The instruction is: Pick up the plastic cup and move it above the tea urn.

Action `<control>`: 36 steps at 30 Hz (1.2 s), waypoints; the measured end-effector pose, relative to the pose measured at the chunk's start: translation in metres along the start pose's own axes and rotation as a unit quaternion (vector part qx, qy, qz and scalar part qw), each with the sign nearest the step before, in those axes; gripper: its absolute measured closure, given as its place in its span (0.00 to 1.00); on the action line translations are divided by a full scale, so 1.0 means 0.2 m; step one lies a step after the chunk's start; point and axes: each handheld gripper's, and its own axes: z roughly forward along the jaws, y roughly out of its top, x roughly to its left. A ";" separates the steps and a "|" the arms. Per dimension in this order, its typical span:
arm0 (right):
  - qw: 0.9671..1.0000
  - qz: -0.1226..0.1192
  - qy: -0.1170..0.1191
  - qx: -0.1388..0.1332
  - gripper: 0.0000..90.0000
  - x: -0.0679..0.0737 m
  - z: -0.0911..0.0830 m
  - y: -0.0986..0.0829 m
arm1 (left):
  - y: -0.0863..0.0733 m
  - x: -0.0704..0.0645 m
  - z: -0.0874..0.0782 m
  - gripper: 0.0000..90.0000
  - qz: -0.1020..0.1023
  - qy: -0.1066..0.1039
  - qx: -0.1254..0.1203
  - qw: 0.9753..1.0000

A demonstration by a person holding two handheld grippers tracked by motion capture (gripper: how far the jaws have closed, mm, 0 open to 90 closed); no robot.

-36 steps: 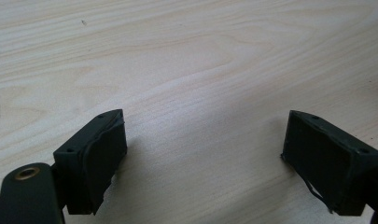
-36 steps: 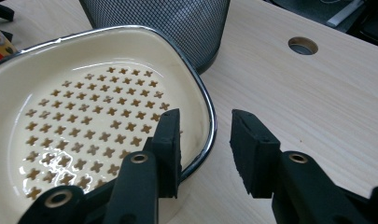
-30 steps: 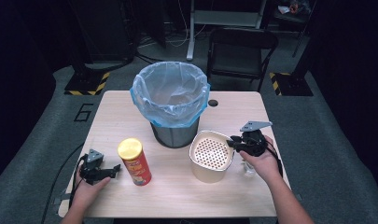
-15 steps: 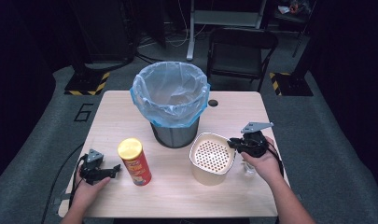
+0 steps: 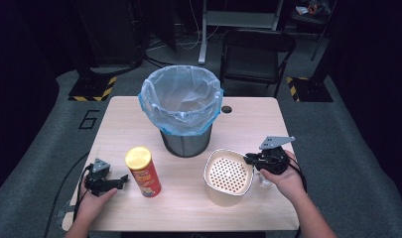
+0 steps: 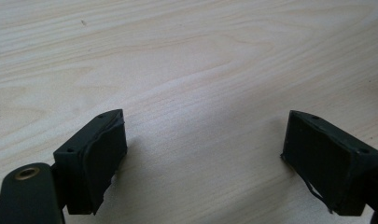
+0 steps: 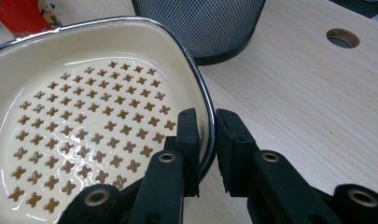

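At the near edge of the table (image 5: 114,119), the person's two hands come in from below, each with a gripper. The left gripper (image 5: 120,181) rests low on the wood at the near left, its tips pointing toward the red chip can (image 5: 143,171) just beside it but apart from it; in the left gripper view (image 6: 205,154) its jaws stand spread wide with only bare wood grain between them. The right gripper (image 5: 248,159) sits at the near right, carrying a grey three-cornered plate on top, and it pinches the right rim of the cream strainer bowl (image 5: 228,176). In the right gripper view (image 7: 206,149) one jaw is inside the bowl and the other outside, pressed close on the dark-edged rim, with the bowl's wall between them. The strainer bowl (image 7: 84,116) is glossy cream inside, its floor pierced by rows of small cross-shaped holes, and it stands on the table between the chip can and the right hand, just in front of the bin. The chip can stands upright with its yellow lid up, to the left of the bowl and well apart from it. Farther back, in the middle of the table, stands the mesh waste bin (image 5: 184,141) lined with a pale blue bag (image 5: 181,99) folded over its rim. Behind it to the right, a round cable hole (image 5: 226,109) shows in the tabletop. Beyond the table a black chair (image 5: 255,54) stands on the dark floor.
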 end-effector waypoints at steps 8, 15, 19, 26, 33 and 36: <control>1.000 0.007 -0.002 -0.006 0.81 0.01 -0.02 -0.02 | 0.00 0.00 0.00 0.15 0.000 0.000 0.000 1.000; 0.998 0.044 -0.038 -0.038 0.55 0.00 -0.08 -0.02 | 0.00 0.00 0.00 0.15 0.000 0.000 0.000 1.000; 0.996 0.045 -0.071 -0.038 0.45 -0.01 -0.13 -0.05 | 0.00 0.00 0.00 0.15 0.000 0.000 0.000 1.000; 0.991 0.066 -0.110 -0.041 0.36 -0.03 -0.19 -0.11 | 0.00 0.00 0.00 0.15 0.000 0.001 -0.001 1.000; 0.986 0.084 -0.142 -0.030 0.26 -0.04 -0.18 -0.23 | 0.00 0.00 0.00 0.15 -0.001 0.003 -0.005 1.000; 0.985 0.087 -0.146 -0.028 0.23 -0.04 -0.18 -0.26 | 0.00 0.00 0.00 0.15 -0.001 0.003 -0.005 1.000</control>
